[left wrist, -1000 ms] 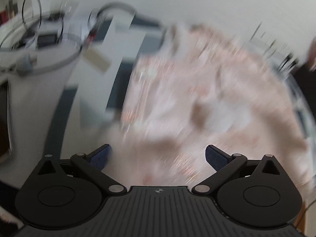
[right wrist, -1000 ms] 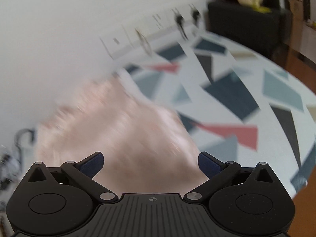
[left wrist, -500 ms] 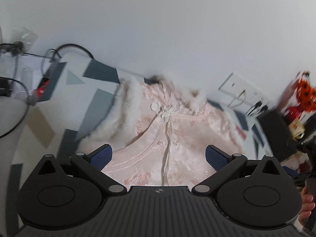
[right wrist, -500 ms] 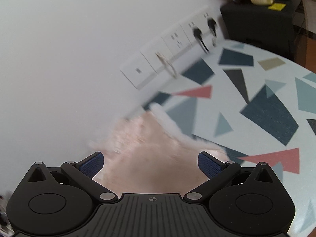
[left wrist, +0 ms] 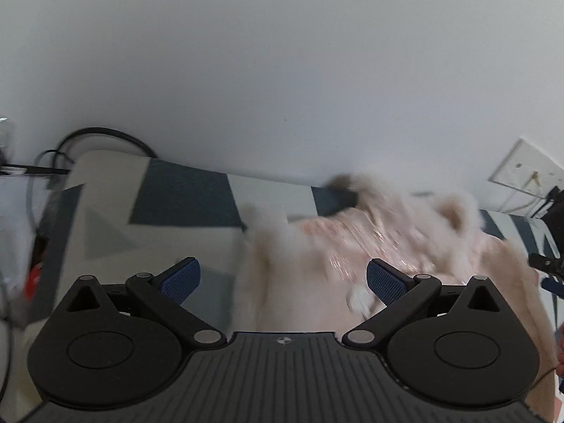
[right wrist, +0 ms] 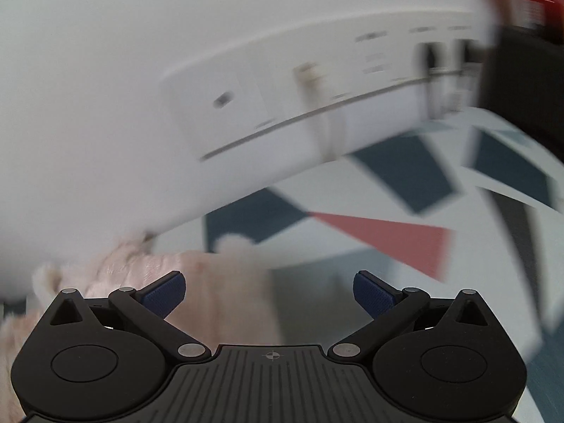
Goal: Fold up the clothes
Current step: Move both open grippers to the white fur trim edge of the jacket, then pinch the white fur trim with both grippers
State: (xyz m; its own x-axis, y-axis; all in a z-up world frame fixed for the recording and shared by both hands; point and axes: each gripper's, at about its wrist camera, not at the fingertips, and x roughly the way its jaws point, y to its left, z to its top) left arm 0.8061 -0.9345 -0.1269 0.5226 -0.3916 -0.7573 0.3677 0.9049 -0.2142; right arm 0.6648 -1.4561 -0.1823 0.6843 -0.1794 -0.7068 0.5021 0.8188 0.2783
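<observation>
A pink embroidered garment with white fur trim (left wrist: 352,246) lies on the patterned table by the wall, blurred by motion. My left gripper (left wrist: 282,276) stands open over the garment's left fur edge, with nothing between its blue pads. In the right wrist view the same pink garment (right wrist: 211,282) shows low at the left. My right gripper (right wrist: 269,292) is open above the garment's right edge, and its right pad (right wrist: 372,294) is over bare tablecloth.
The tablecloth (right wrist: 387,225) has dark blue, grey and red triangles. White wall sockets (right wrist: 299,105) with plugs run along the wall close ahead. Black cables (left wrist: 98,134) loop at the table's far left. A dark cabinet (right wrist: 521,70) stands at the right.
Both cameras have swung closer to the wall and table. The left view has shifted left, so the garment now sits right of centre. The sockets have grown much larger in the right view.
</observation>
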